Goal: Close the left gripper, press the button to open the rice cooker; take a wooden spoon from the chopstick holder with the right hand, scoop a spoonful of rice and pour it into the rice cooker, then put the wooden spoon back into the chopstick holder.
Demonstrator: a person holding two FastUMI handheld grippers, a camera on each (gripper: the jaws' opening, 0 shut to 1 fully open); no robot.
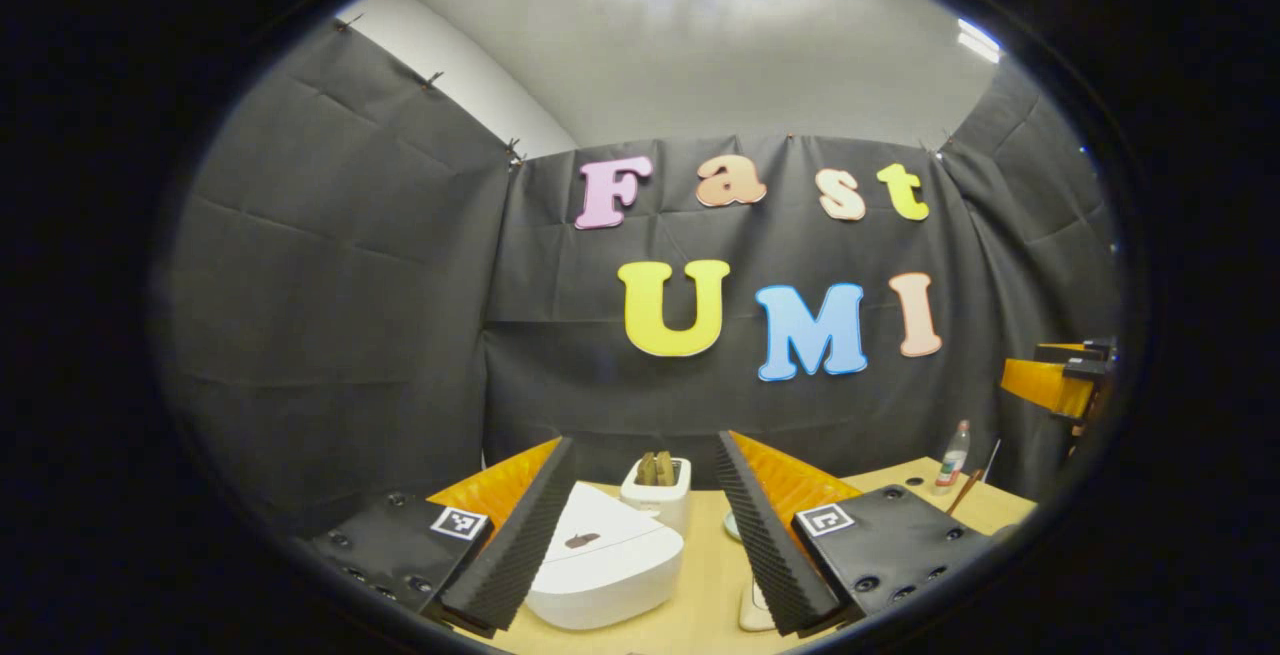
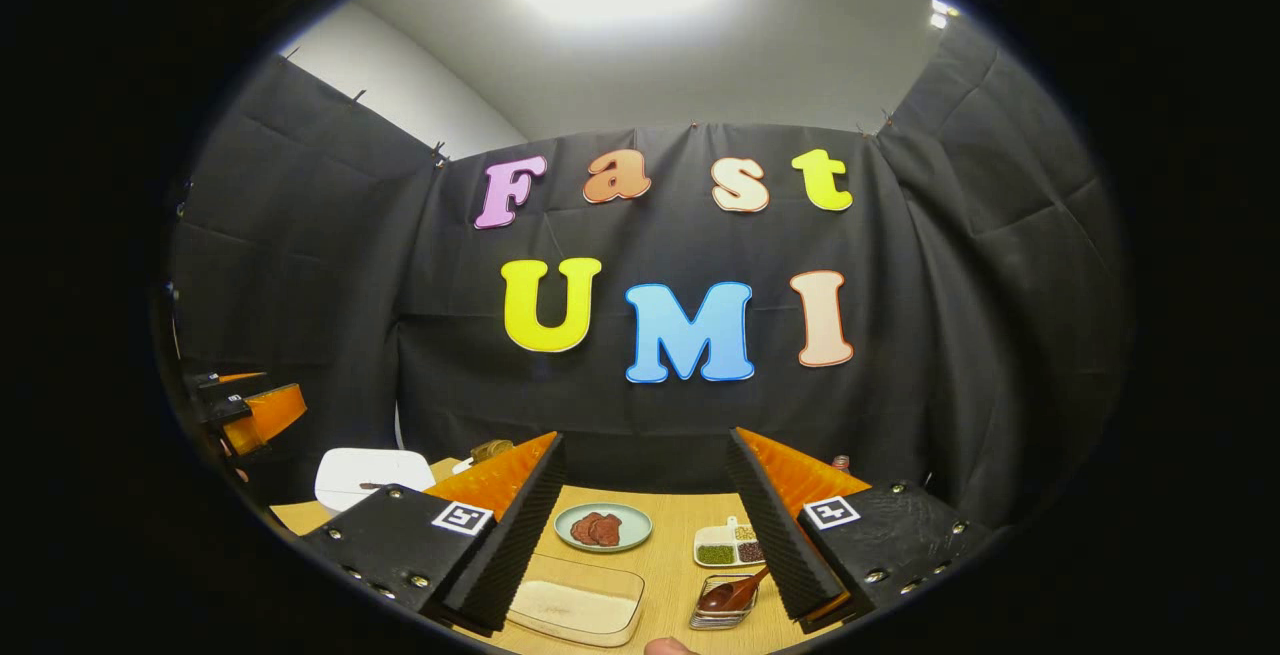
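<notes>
Nearest us, in the left gripper view, our left gripper (image 1: 648, 525) has its fingers spread wide with nothing between them, above the white rice cooker (image 1: 600, 560) at about 6 o'clock. Its lid lies shut, the dark button (image 1: 582, 540) on top facing us. Just past it, toward 12 o'clock, stands the white chopstick holder (image 1: 657, 493) with wooden handles (image 1: 656, 468) sticking up out of it; we cannot tell which is the wooden spoon. In the right gripper view, our right gripper (image 2: 648, 525) is likewise wide apart and empty. Below it at 6 o'clock sits a clear tray of rice (image 2: 574, 611), with a spoon on a small glass dish (image 2: 722, 603) at 5 o'clock, a green plate (image 2: 603, 527) farther off, and a divided dish of beans (image 2: 728, 545) at 3 o'clock. With the lid down and the handles in the holder, this fits either a cooker yet to be opened or the closing stage.
</notes>
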